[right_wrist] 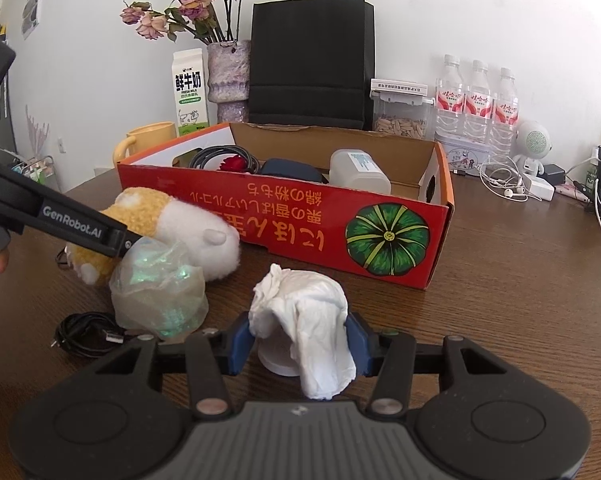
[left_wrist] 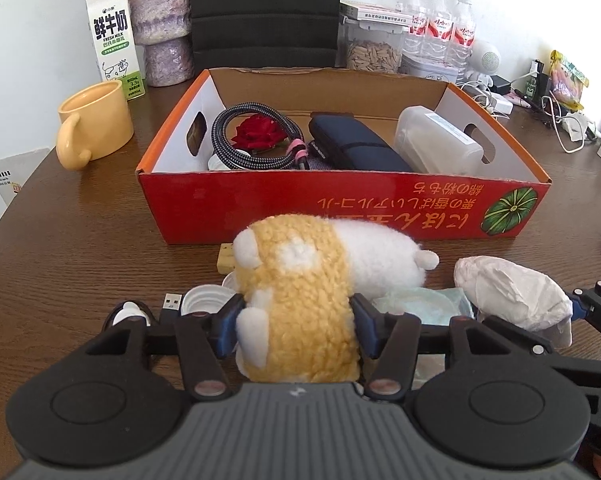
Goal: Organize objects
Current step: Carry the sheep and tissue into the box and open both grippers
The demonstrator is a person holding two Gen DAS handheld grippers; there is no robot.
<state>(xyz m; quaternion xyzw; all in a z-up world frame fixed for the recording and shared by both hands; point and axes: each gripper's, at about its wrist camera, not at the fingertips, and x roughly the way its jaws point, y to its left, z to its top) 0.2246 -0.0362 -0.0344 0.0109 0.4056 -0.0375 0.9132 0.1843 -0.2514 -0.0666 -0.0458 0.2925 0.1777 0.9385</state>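
Left wrist view, left gripper [left_wrist: 296, 326] clasping plush toy [left_wrist: 300, 280], red box [left_wrist: 340, 208] holding cable [left_wrist: 256, 136], rose [left_wrist: 256, 132], pouch [left_wrist: 352, 144], bottle [left_wrist: 436, 140]

Far ahead and left of the left gripper [left_wrist: 296, 328], the milk carton [left_wrist: 113, 40] reads "鲜牛奶" over "FRESH MILK". Straight ahead, the red box [left_wrist: 340, 204] shows upside-down yellow Japanese lettering beside a green pumpkin drawing. To the left of the right gripper [right_wrist: 298, 346], the other gripper's arm reads "GenRobot.AI" [right_wrist: 71, 227]. The water bottles [right_wrist: 476, 100] far ahead carry red labels, too small to read.
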